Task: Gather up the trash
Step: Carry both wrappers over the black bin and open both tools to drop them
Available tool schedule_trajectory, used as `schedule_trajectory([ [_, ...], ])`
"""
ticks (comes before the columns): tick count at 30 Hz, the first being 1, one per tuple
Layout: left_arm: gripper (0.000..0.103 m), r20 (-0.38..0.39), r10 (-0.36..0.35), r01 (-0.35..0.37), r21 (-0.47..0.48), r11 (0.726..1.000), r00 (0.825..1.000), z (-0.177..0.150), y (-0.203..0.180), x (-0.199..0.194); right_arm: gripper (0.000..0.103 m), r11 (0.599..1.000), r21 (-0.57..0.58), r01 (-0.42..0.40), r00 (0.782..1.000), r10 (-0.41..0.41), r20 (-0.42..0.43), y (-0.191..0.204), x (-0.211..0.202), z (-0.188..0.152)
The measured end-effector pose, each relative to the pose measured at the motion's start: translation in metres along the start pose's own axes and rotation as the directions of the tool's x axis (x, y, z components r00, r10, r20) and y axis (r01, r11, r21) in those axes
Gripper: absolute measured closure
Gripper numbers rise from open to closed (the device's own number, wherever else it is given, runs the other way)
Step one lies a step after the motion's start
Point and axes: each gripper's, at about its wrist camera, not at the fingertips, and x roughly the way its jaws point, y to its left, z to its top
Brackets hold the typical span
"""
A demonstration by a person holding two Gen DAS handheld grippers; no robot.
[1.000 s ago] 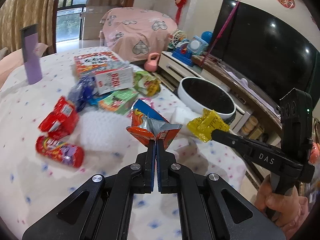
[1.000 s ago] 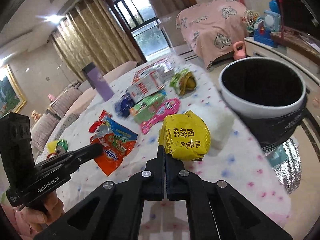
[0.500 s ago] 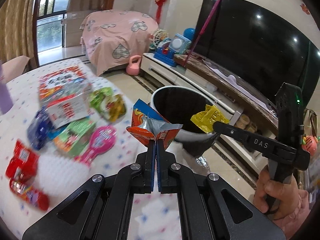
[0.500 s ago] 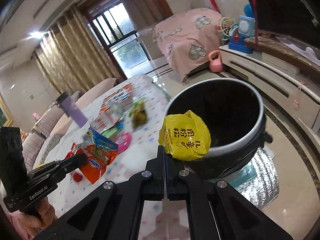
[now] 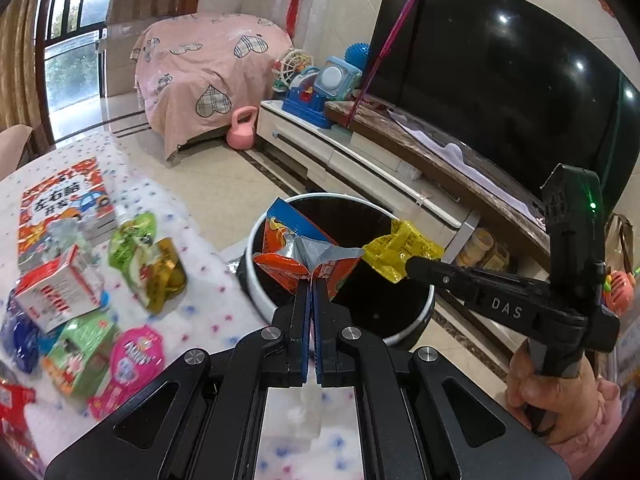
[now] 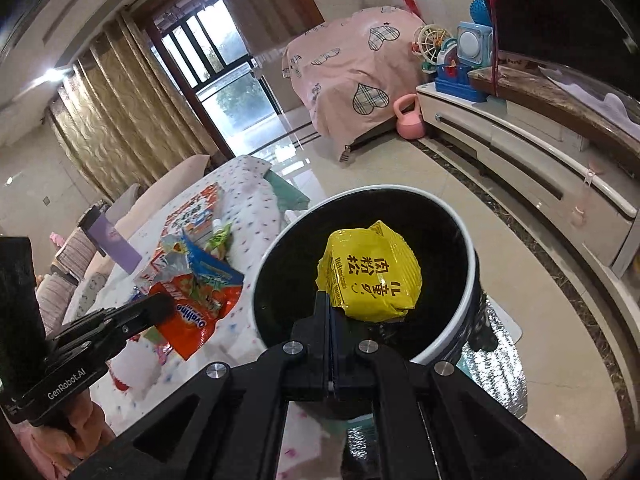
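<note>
Over the white-rimmed bin [image 6: 472, 276], left tongs [image 5: 311, 280] pinch an orange wrapper [image 5: 294, 252], right tongs [image 6: 331, 312] a yellow packet [image 6: 370, 276].

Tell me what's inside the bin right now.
The bin shows only a dark interior; no trash visible inside. The yellow packet held above by the right hand-held gripper covers part of the bottom, so that part cannot be checked.

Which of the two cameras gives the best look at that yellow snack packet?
The right wrist view: the yellow packet fills the middle, its printed face readable, held by the right hand-held gripper above the bin. The left wrist view shows it only small, crumpled and side-on.
</note>
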Motion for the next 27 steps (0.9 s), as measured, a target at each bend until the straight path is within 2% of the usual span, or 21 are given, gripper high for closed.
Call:
schedule_trajectory([
  [10,0.102,-0.060,-0.005,0.005,0.011,1.000,0.998,0.006,-0.007,0.032,0.102,1.000,-0.019,0.015,0.998,-0.016,-0.054,-0.013,0.020,0.008],
  [13,0.084,-0.074,-0.003,0.003,-0.001,1.000,0.997,0.005,-0.006,0.034,0.097,1.000,-0.022,0.021,0.997,-0.022,-0.070,-0.016,0.025,0.009],
  [14,0.068,-0.074,0.006,-0.007,-0.006,1.000,0.997,0.005,-0.005,0.033,0.097,1.000,-0.020,0.022,0.997,-0.023,-0.073,-0.016,0.025,0.008],
  [15,0.062,-0.062,0.009,-0.010,-0.010,1.000,0.998,0.004,-0.003,0.030,0.096,1.000,-0.015,0.018,0.997,-0.019,-0.081,-0.018,0.026,0.008],
  [18,0.057,-0.052,0.007,-0.009,-0.025,1.000,0.999,0.002,0.001,0.023,0.091,1.000,-0.005,0.017,0.997,-0.017,-0.079,-0.021,0.023,0.007],
  [20,0.056,-0.045,0.013,-0.014,-0.034,0.999,0.999,0.001,0.005,0.017,0.074,1.000,0.008,0.005,0.997,-0.005,-0.074,-0.021,0.021,0.006],
  [24,0.049,-0.036,0.019,-0.022,-0.068,0.997,0.999,-0.011,0.015,0.002,0.053,1.000,0.027,-0.010,0.999,0.011,-0.052,-0.018,0.012,0.001],
  [27,0.049,-0.033,0.026,-0.028,-0.090,0.996,0.999,-0.023,0.023,-0.011,0.035,0.999,0.036,-0.013,0.999,0.014,-0.030,-0.012,0.005,-0.004],
])
